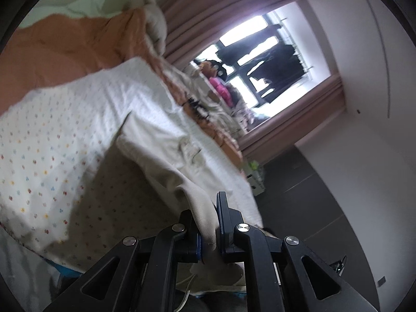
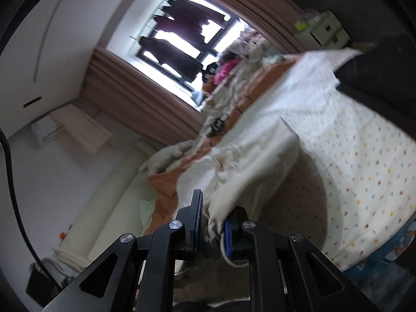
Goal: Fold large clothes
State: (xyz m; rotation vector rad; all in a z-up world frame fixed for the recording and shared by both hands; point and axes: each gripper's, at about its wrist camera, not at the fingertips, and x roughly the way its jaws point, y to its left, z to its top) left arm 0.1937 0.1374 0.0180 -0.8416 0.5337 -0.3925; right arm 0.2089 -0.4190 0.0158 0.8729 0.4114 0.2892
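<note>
Cream garment (image 1: 166,156) soft, light, drapes from centre frame; left gripper (image 1: 209,236) and right gripper (image 2: 213,230) each clamped on bunched edge; 2 corner grips suit it.

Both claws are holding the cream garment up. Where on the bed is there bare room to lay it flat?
The dotted sheet is bare between the lifted cream garment and the bed's near edge. The orange blanket has an open stretch too. It is crowded toward the window, where the piled clothes sit.
</note>
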